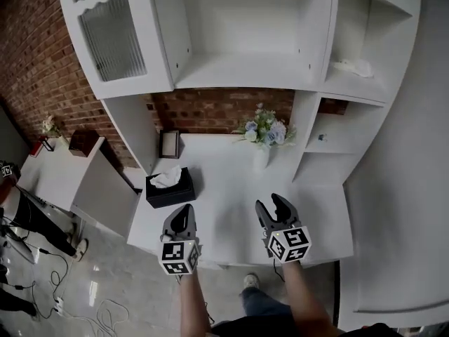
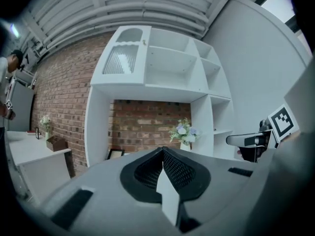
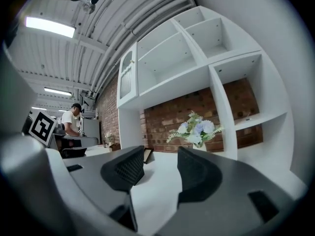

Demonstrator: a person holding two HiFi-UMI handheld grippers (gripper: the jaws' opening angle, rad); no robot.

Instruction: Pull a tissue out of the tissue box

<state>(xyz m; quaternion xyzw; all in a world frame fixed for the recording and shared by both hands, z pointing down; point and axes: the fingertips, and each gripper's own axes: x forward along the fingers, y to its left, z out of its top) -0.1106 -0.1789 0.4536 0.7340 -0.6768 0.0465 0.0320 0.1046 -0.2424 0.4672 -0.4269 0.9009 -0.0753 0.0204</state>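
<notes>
Black tissue box near table left edge.

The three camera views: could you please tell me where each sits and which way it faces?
Head view: on the person's head, looking steeply down at the white desk with the tissue box; both forearms, left claw and right claw show.
Left gripper view: rides the left claw, facing the white shelf unit; its shut jaws show, with the right claw at the right edge.
Right gripper view: rides the right claw, facing the same shelves; its open jaws show.
Shared: both gripper views show the flower vase.
</notes>
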